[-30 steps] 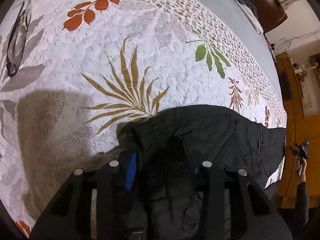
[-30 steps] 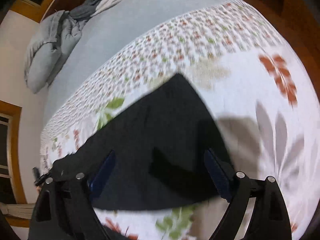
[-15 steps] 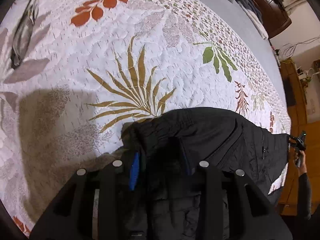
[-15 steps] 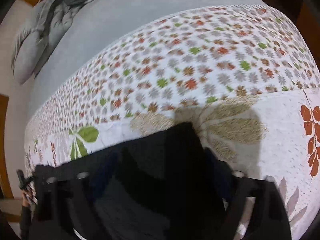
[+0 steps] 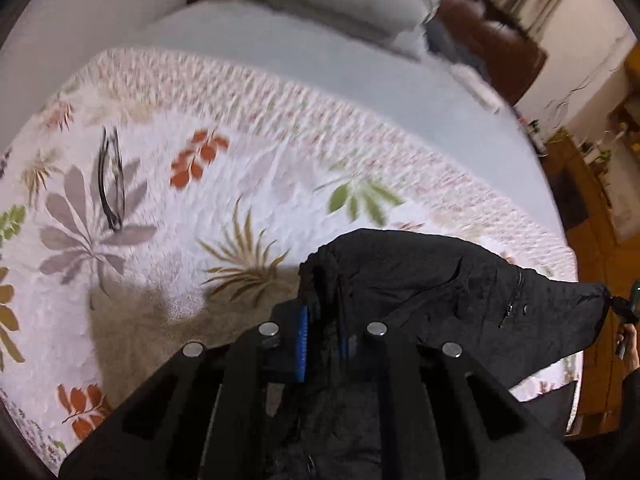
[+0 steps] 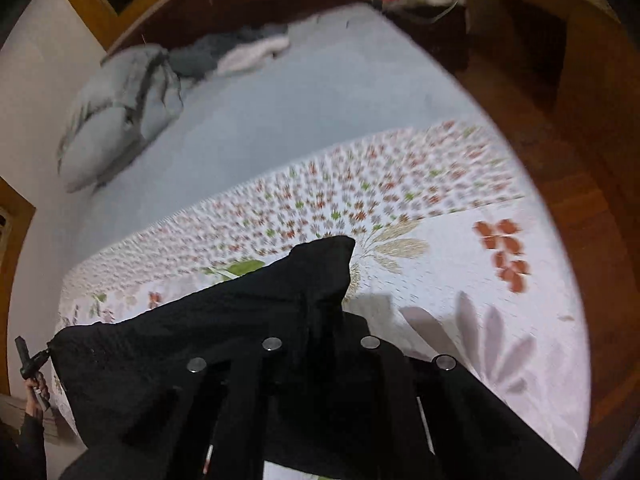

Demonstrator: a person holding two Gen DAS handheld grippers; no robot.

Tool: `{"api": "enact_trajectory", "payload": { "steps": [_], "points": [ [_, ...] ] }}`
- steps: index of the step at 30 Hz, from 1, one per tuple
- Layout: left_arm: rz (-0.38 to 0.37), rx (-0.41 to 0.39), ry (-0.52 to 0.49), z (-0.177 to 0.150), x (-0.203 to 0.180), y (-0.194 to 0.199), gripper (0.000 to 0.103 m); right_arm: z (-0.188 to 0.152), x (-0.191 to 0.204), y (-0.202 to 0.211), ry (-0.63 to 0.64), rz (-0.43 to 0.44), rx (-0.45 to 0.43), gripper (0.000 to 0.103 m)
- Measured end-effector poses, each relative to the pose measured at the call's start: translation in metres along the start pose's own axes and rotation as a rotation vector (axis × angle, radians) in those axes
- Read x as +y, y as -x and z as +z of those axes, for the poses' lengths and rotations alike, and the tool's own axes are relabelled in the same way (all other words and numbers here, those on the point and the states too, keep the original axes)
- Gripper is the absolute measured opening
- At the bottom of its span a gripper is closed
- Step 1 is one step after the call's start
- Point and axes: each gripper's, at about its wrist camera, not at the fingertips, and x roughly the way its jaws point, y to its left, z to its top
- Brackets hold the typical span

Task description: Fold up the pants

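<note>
Black pants (image 5: 440, 292) hang stretched between my two grippers above a white quilt with leaf prints (image 5: 240, 184). My left gripper (image 5: 322, 330) is shut on one corner of the pants; bunched fabric sits between its blue pads. My right gripper (image 6: 320, 332) is shut on the other corner of the pants (image 6: 248, 312), whose tip sticks up past the fingers. In each view the far corner runs to the other hand-held gripper: at the right edge (image 5: 624, 312) and at the left edge (image 6: 30, 360).
A pair of glasses (image 5: 110, 180) lies on the quilt at the left. Grey pillows (image 6: 116, 112) and crumpled clothes (image 6: 240, 54) lie at the head of the bed on a pale blue sheet (image 6: 300, 120). Wooden floor (image 6: 580, 160) and furniture surround the bed.
Both grippers closed on the pants corners and lifted them off the quilt. Both views tilted up toward the head of the bed.
</note>
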Motion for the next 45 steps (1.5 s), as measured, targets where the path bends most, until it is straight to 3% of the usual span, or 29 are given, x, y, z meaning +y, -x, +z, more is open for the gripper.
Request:
{"api": "enact_trajectory", "payload": {
  "steps": [6,10,17,25,28,30,34,36,40,42,45],
  "points": [
    [-0.094,-0.133,-0.067,-0.027,-0.017,0.071,0.010,-0.057,0.003,0.097,0.039,-0.025,-0.159,0.007],
    [-0.124,-0.189,-0.109,-0.075,-0.011,0.101,0.010,-0.127,-0.005,0.127,0.047,-0.046,-0.263,0.008],
    [-0.134,-0.202,-0.113,-0.171,0.017,0.134,0.011,-0.250,-0.033,0.133,-0.039,-0.042,-0.314,0.009],
    [-0.128,-0.174,-0.004,-0.235,0.060,0.144,0.014,-0.319,-0.033,0.180,-0.103,-0.049,-0.441,0.013],
    [-0.117,-0.142,0.029,-0.260,0.070,0.133,0.016,-0.347,-0.031,0.183,-0.121,-0.051,-0.450,0.026],
    [-0.089,-0.110,0.040,-0.273,0.078,0.124,0.016,-0.360,-0.032,0.183,-0.133,-0.056,-0.450,0.049],
    [-0.033,-0.046,0.086,-0.298,0.098,0.110,0.015,-0.387,-0.035,0.172,-0.189,-0.060,-0.412,0.061],
    [-0.010,-0.038,0.111,-0.304,0.104,0.111,0.017,-0.399,-0.039,0.167,-0.241,-0.063,-0.400,0.074],
    [0.107,-0.095,0.134,-0.305,0.106,0.132,0.037,-0.413,-0.042,0.169,-0.305,-0.074,-0.397,0.076],
    [0.117,-0.170,0.135,-0.299,0.098,0.152,0.040,-0.414,-0.042,0.172,-0.328,-0.085,-0.391,0.083],
    [0.112,-0.264,0.116,-0.290,0.078,0.175,0.057,-0.418,-0.046,0.180,-0.376,-0.061,-0.390,0.087]
  ]
}}
